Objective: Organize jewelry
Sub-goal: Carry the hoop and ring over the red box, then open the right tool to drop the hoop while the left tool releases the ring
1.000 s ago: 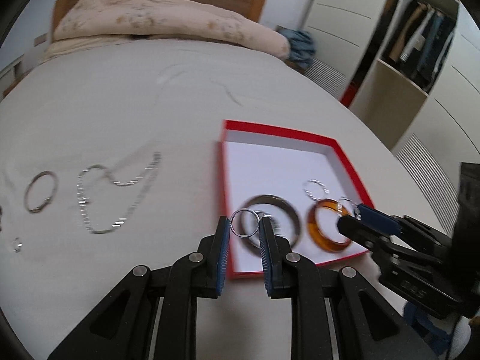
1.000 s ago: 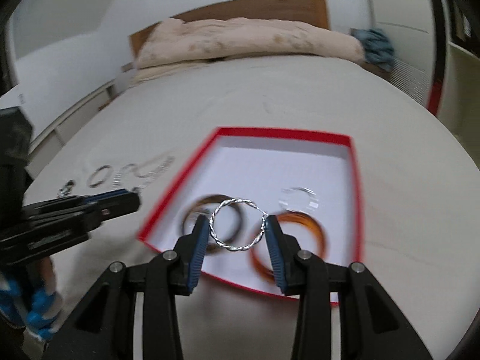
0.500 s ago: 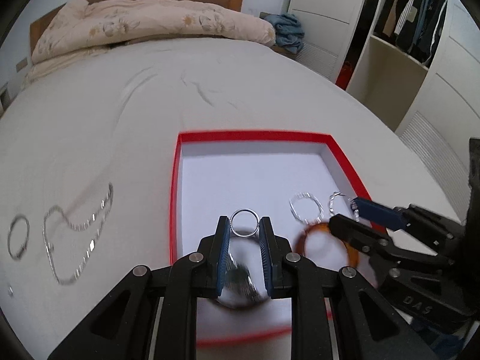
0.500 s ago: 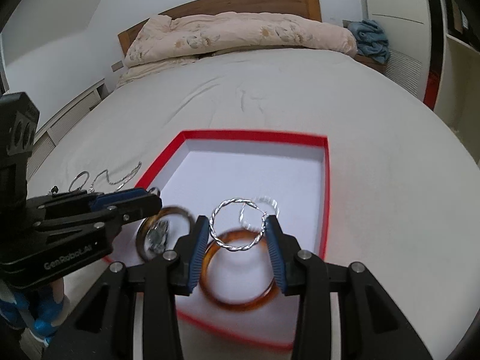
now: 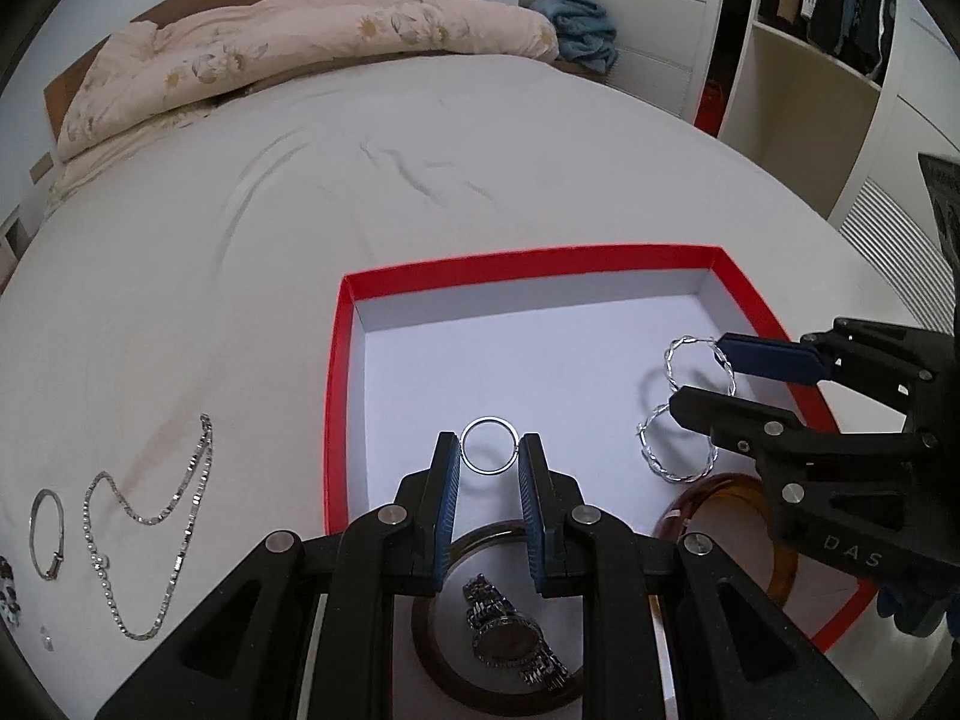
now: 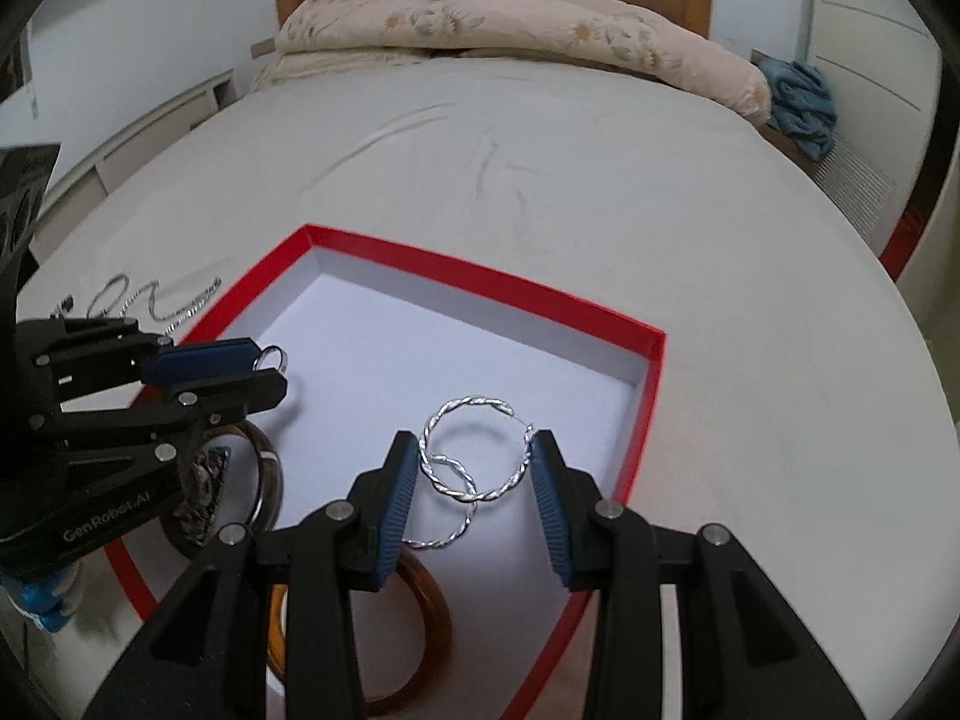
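A red box [image 5: 336, 360] with a white floor lies on the bed; it also shows in the right wrist view [image 6: 651, 396]. My left gripper [image 5: 489, 450] is shut on a small plain silver ring [image 5: 488, 420], held over the box floor. My right gripper [image 6: 477, 462] is shut on a twisted silver hoop [image 6: 474, 402], held above a second twisted hoop [image 6: 462, 525] lying in the box. An amber bangle [image 6: 432, 618], a dark bangle [image 5: 444, 666] and a watch [image 5: 510, 642] lie in the box near the front.
A silver chain necklace [image 5: 174, 516], a thin bracelet [image 5: 45, 531] and small pieces lie on the white sheet left of the box. A folded quilt [image 5: 300, 54] lies at the headboard. A wardrobe [image 5: 840, 60] stands to the right.
Both grippers have moved forward over the box, from its front edge to above the white floor. Each keeps hold of its ring.
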`<action>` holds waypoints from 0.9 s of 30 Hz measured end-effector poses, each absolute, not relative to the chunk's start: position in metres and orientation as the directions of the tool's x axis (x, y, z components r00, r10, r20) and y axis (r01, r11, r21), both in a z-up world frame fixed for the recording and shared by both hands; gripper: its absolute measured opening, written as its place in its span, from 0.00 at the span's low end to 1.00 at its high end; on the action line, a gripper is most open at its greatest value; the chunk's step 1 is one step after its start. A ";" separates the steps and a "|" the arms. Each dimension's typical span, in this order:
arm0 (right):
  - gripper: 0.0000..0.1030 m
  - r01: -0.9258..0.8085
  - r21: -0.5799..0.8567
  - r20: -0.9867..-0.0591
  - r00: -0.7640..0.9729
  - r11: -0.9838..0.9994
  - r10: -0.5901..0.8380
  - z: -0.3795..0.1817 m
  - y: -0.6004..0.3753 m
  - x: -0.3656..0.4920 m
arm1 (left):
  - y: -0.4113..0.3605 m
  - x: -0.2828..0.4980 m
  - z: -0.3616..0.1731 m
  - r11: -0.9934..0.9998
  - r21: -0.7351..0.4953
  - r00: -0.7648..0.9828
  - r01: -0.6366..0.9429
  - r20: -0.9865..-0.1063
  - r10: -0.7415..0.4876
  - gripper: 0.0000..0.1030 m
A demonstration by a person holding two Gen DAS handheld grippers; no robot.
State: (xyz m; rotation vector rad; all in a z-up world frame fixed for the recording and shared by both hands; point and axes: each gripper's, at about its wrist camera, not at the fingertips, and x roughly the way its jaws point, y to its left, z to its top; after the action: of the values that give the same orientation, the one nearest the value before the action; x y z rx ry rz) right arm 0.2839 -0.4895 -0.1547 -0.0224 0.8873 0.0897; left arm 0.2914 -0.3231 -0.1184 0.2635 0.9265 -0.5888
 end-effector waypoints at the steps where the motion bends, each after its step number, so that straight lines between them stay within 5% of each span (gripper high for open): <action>1: 0.35 -0.093 0.015 -0.775 0.627 0.996 0.071 -0.155 -0.489 0.284 | -0.323 0.292 -0.121 0.814 -0.034 0.457 0.580 -0.813 -0.360 0.19; 27: 0.36 -0.143 -0.065 -0.814 0.580 0.988 0.030 -0.164 -0.477 0.293 | -0.326 0.300 -0.132 0.824 -0.032 0.453 0.565 -0.823 -0.342 0.19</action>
State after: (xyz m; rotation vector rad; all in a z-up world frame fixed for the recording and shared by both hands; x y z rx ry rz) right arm 0.2929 -0.4773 -0.1644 -0.1288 0.9480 0.1015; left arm 0.3000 -0.3261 -0.1316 0.2623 0.9468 -0.5680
